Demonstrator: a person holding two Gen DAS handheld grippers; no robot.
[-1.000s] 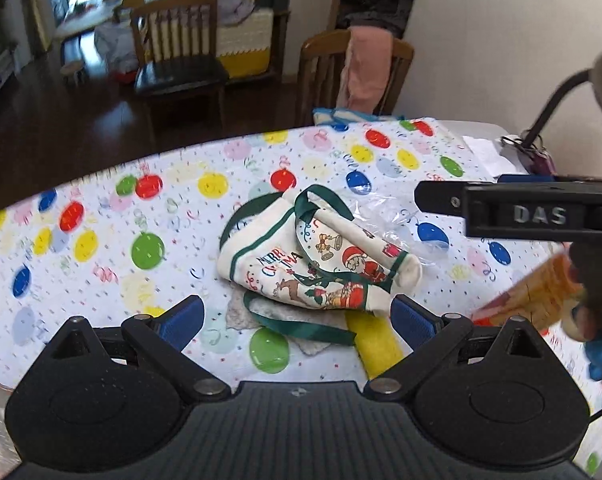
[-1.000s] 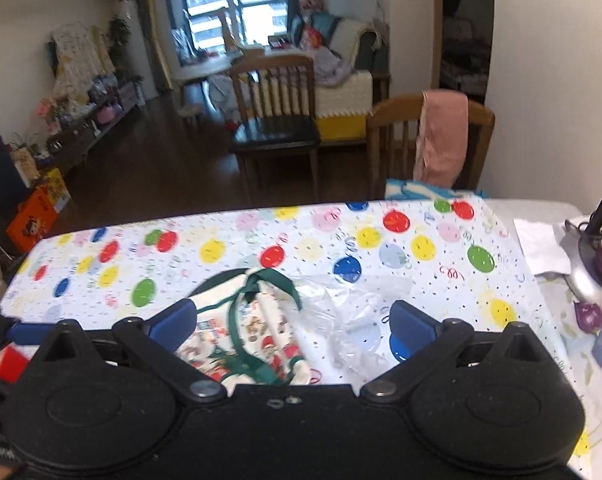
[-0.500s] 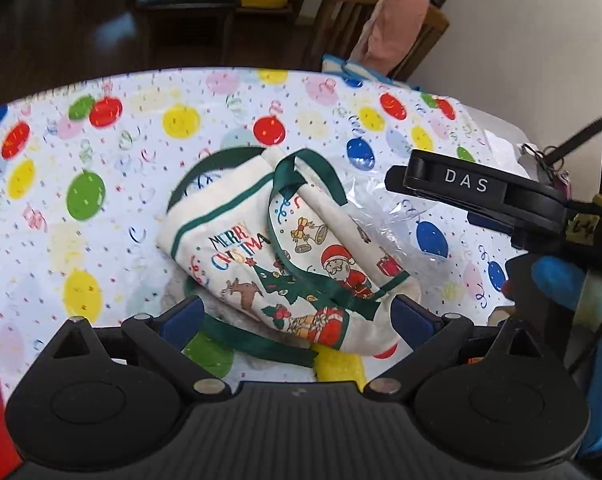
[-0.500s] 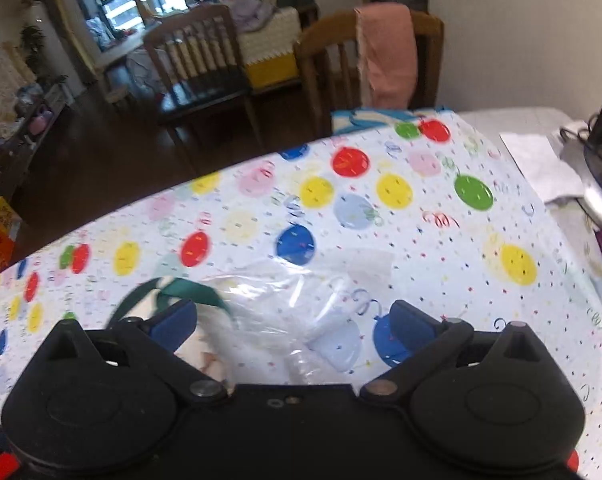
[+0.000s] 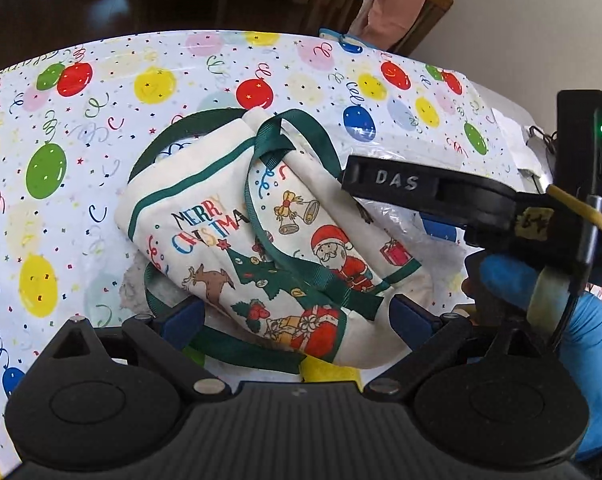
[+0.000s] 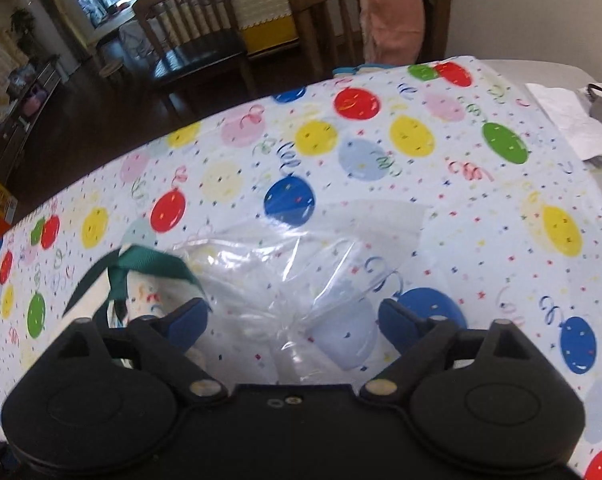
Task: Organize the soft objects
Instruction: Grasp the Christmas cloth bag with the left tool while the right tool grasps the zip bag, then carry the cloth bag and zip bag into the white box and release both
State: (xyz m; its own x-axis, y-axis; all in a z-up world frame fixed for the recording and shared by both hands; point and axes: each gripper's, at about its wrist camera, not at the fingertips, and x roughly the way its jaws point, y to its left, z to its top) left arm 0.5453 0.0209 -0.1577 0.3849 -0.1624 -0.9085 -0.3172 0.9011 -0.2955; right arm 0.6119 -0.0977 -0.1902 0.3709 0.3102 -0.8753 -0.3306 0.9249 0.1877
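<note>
Left wrist view: Christmas tote bag [image 5: 261, 248] lay flat on the desk [image 5: 101, 92], directly ahead of and below the left hand-held gripper [image 5: 297, 318]. Bag's long axis ran diagonally, upper left to lower right; its near end sat between the two blue pads. Jaws wide but closing, pads not yet pressing on the cloth afaict. Green straps [image 5: 285, 140] looped over the bag's top. Bag looked flat; contents, if any, hidden. Right hand-held gripper [image 5: 441, 200] sat over the bag's right side, gloved hand [image 5: 581, 320] behind it.

Right wrist view: clear plastic bag [image 6: 301, 264] lay crumpled on the desk just ahead of the right gripper, between its pads. Jaws wide, closing, nothing gripped. Looked empty. Tote's strap showed at left, touching the plastic's edge. So left hand nearer the tote, right nearer the plastic.
</note>
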